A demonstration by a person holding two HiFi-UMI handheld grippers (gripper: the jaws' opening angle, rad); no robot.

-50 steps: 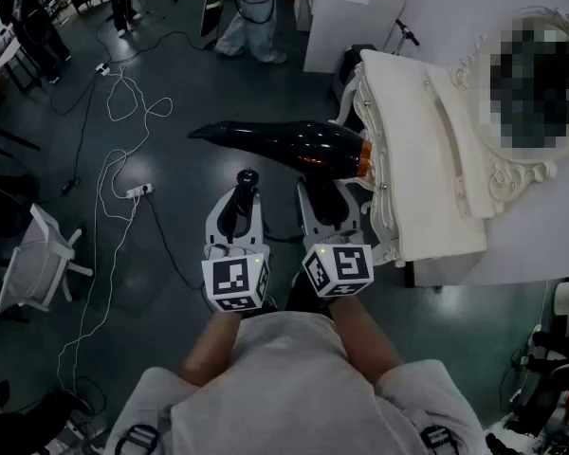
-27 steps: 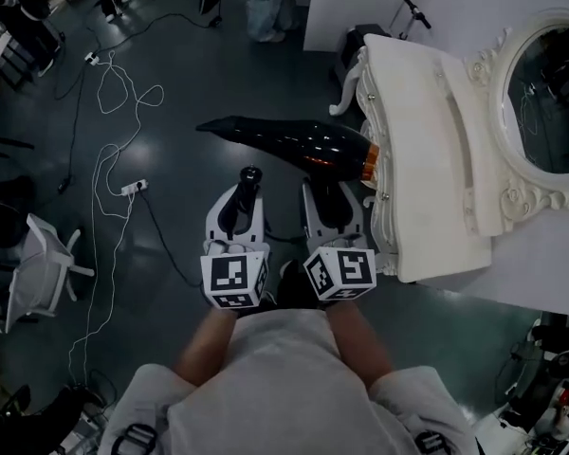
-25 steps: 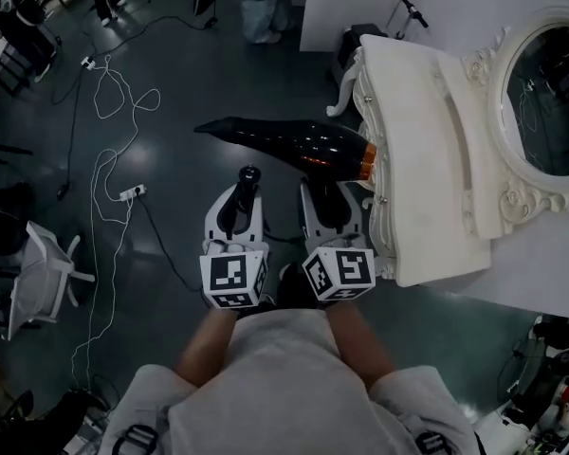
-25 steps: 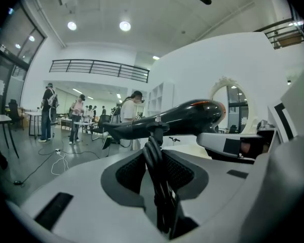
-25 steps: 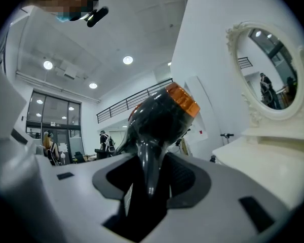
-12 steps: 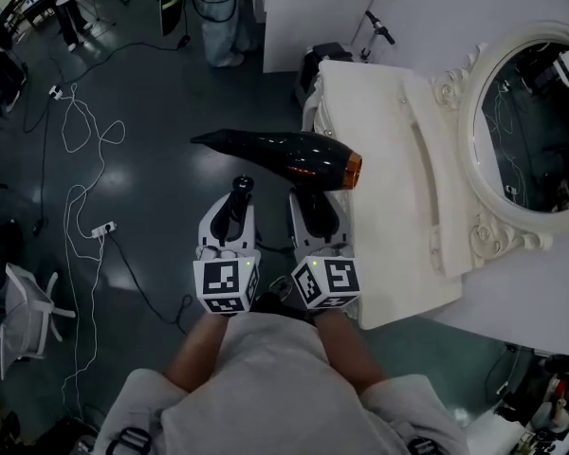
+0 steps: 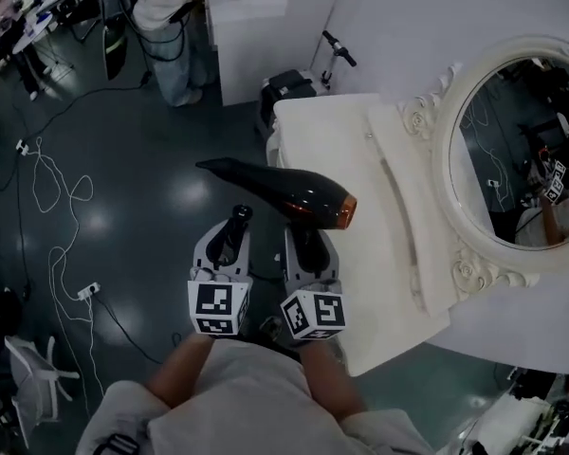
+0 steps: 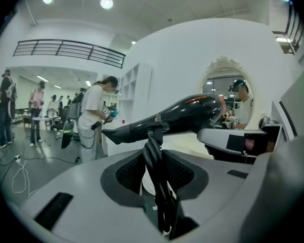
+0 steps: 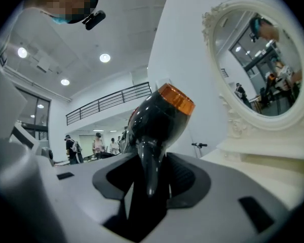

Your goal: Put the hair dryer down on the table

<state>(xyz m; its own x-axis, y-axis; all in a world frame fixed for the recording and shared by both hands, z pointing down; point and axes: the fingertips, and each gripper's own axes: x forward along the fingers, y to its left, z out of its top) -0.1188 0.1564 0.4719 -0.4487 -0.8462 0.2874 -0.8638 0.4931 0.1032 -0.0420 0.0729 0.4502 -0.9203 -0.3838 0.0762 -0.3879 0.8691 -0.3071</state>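
Note:
A black hair dryer point(image 7: 283, 190) with an orange ring at its rear hangs in the air, nozzle to the left, its orange end just over the left edge of the white dressing table point(image 7: 360, 159). My right gripper point(image 7: 304, 242) is shut on its handle point(image 9: 148, 168), under the body point(image 9: 159, 116). To the left, my left gripper point(image 7: 232, 229) is shut on the bundled black cord point(image 8: 156, 173), which stands upright between the jaws. In the left gripper view the dryer point(image 8: 185, 113) crosses ahead of the cord.
An oval mirror point(image 7: 512, 150) in an ornate white frame backs the table at the right. A person point(image 7: 166, 12) stands by a white cabinet point(image 7: 266, 17) at the far side. White cables point(image 7: 47, 173) and a power strip point(image 7: 83, 292) lie on the dark floor at the left.
Both grippers have carried the dryer and cord toward the dressing table; the orange end now reaches over its left edge. Both grips are unchanged.

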